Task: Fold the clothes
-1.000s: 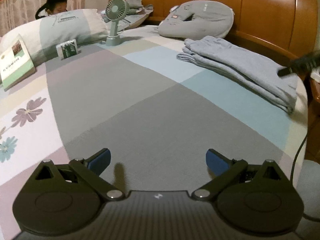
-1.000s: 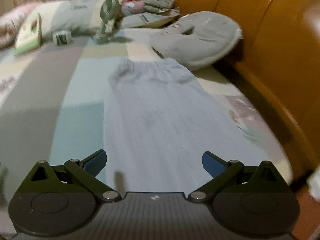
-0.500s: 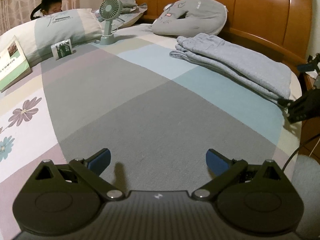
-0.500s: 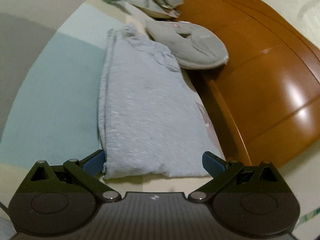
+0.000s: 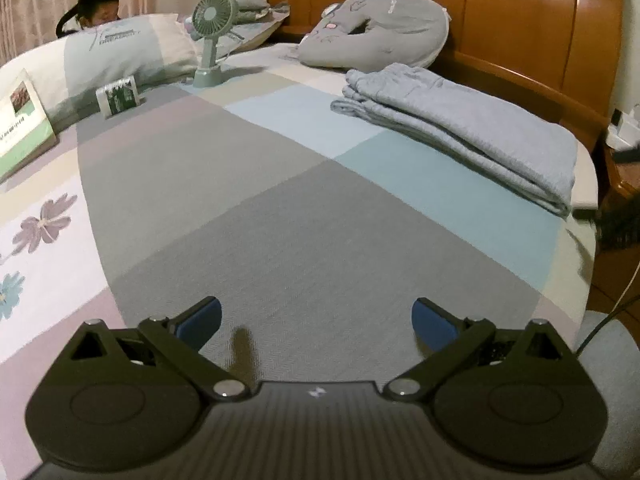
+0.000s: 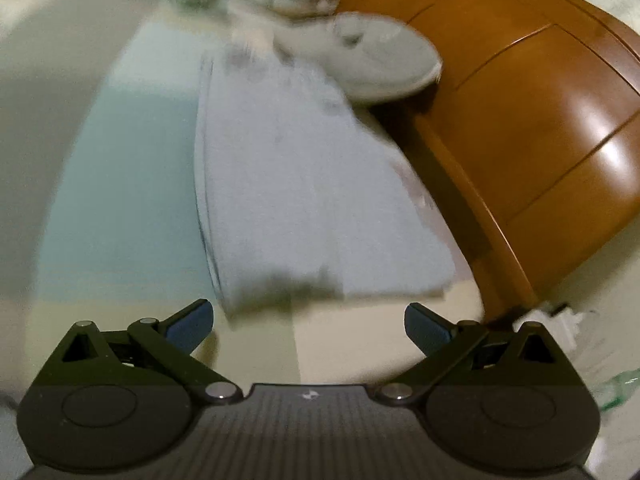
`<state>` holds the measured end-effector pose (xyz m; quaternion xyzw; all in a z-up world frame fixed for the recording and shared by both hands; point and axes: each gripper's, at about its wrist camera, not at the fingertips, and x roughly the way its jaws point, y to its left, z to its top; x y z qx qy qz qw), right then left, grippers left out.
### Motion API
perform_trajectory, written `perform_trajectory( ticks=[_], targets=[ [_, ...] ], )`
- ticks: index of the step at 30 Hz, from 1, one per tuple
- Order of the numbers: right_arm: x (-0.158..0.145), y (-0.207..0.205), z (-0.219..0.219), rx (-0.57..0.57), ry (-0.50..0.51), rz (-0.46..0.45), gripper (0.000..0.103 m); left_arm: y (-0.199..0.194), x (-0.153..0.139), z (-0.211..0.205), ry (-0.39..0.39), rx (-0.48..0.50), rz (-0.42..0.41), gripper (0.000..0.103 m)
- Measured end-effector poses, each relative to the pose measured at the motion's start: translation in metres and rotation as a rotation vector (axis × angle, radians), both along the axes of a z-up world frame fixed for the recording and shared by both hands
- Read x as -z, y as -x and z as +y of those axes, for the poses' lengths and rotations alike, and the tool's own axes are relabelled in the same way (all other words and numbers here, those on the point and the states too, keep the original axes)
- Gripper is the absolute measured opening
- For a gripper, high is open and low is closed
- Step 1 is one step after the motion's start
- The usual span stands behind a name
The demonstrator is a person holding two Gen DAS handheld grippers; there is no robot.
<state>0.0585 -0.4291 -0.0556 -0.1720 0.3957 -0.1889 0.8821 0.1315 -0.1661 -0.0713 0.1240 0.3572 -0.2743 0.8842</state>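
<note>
Lying folded, grey trousers (image 6: 304, 184) just ahead of right gripper (image 6: 308, 322) | both jaws spread, empty | left gripper (image 5: 318, 320) well apart

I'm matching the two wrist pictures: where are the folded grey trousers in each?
Left wrist: the folded grey trousers lie upper right, along the bed's far edge.
Right wrist: trousers fill the centre, blurred, hem nearest the open gripper.
Shared landmark: the grey cushion by the waistband.

Soft matt grey cloth trousers (image 5: 460, 128), glossy varnished wood headboard (image 5: 520, 12), woven matt bedsheet (image 5: 280, 220).
</note>
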Motion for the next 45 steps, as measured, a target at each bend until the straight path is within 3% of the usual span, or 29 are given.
perform_trajectory(
  ticks=[3, 6, 12, 17, 22, 24, 31, 34, 45],
  targets=[
    [-0.013, -0.012, -0.007, -0.048, -0.156, -0.077, 0.103, 0.004, -0.007, 0.000, -0.011, -0.013, -0.014, 0.101],
    [-0.008, -0.012, -0.008, -0.093, -0.326, -0.089, 0.103, 0.009, -0.012, 0.003, -0.018, -0.024, -0.017, 0.101],
    [0.019, 0.007, -0.036, 0.021, -0.602, -0.085, 0.103, 0.006, -0.016, 0.002, -0.021, -0.053, 0.027, 0.101],
    [0.032, 0.003, -0.061, 0.013, -0.862, -0.198, 0.103, 0.008, -0.025, -0.008, -0.007, -0.054, 0.020, 0.101],
    [0.016, 0.010, -0.046, -0.174, -1.003, -0.206, 0.103, 0.012, -0.031, -0.008, -0.012, -0.063, 0.004, 0.101],
    [0.009, 0.018, -0.041, -0.204, -0.979, -0.205, 0.103, 0.010, -0.032, -0.010, -0.024, -0.071, 0.003, 0.101],
    [-0.014, 0.018, -0.054, -0.098, -0.696, -0.310, 0.103, 0.009, -0.036, -0.022, -0.039, -0.059, -0.015, 0.101],
    [-0.003, 0.000, -0.058, -0.076, -0.678, -0.268, 0.103, 0.013, -0.036, -0.027, -0.049, -0.044, -0.014, 0.101],
    [-0.019, -0.010, -0.098, -0.011, -0.529, -0.309, 0.103, 0.015, -0.036, -0.041, -0.081, -0.017, -0.027, 0.101]
  ],
)
